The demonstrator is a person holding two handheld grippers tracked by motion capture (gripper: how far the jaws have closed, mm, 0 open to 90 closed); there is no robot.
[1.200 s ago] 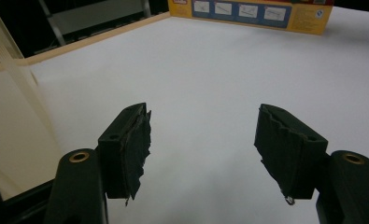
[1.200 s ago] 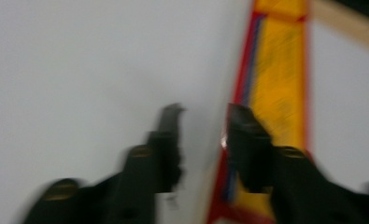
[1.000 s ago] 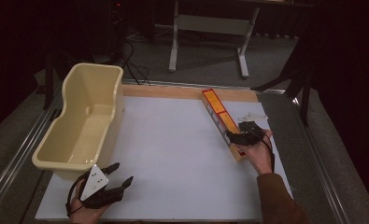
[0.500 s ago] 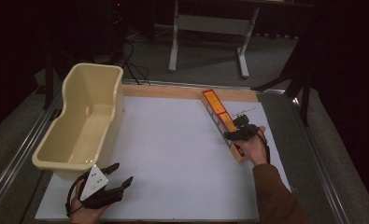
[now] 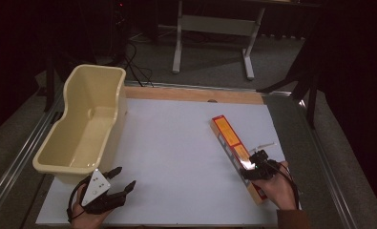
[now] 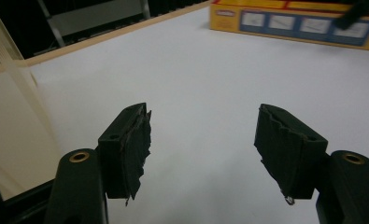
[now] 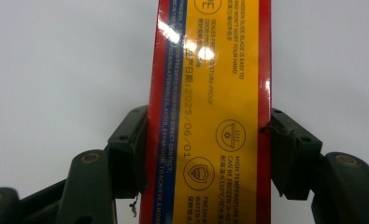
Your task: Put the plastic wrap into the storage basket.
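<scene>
Yellow-and-red box, high view: the long, narrow yellow-and-red cardboard box [image 5: 234,155] lies flat on the white table sheet [image 5: 176,143], running diagonally on the right side, well apart from the cream plastic tub [image 5: 83,124] at the left edge.
My right gripper, high view: my right gripper [image 5: 253,168] sits over the near half of the long box, with my hand behind it.
My left gripper, high view: my left gripper [image 5: 119,183] rests near the front left corner of the sheet, just beside the tub's near end, grey three-cornered plate on top, holding nothing.
Left gripper view: my jaws stand wide apart over bare white sheet; the box shows as a yellow-and-blue side panel [image 6: 294,23] far off at the top, and the tub's pale wall [image 6: 9,116] fills the left edge.
Right gripper view: the box's glossy yellow face [image 7: 210,112] runs up between my two jaws; each jaw sits against a long side, so I judge them clamped on it, or just about.
Progress: I judge the grasp made and the box not yet lifted; carrying it somewhere, perhaps to the tub, is all left to do.
Hard to make out: the high view hides the jaw contact under my hand, and both box ends are cut off in the right gripper view.
</scene>
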